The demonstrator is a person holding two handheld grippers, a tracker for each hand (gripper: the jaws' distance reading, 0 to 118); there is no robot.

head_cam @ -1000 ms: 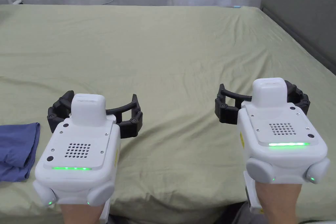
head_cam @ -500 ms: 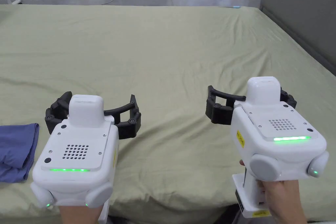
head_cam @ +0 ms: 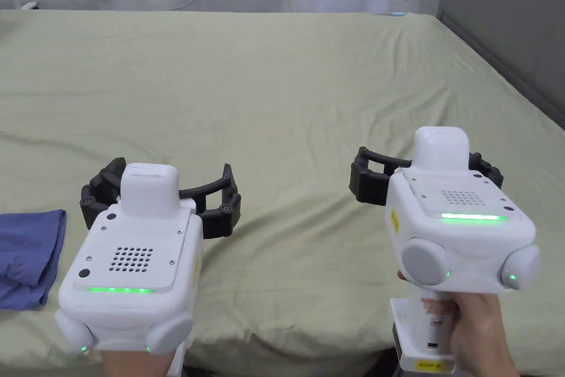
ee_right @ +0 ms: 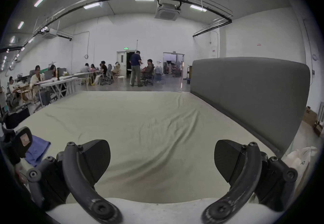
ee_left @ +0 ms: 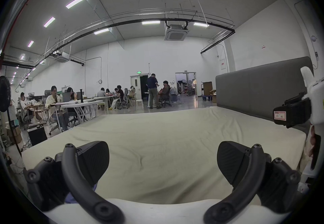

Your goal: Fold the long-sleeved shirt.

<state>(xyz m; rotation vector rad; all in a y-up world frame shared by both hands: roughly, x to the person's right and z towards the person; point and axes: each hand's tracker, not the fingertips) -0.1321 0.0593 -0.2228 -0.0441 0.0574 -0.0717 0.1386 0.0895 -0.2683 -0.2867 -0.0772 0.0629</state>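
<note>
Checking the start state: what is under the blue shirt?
The blue shirt lies bunched on the green sheet. Anything beneath its folds is covered. Both grippers hover open, apart from it.

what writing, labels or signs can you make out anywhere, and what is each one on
Nothing can be quoted with confidence.
Yellow sticker at the foot of the right gripper handle: dark print, too small to read.
Red-edged label on the side of that gripper: handwriting, blurred.
Green sign above the far door: too small.
Red notice on the wall: too small.
</note>
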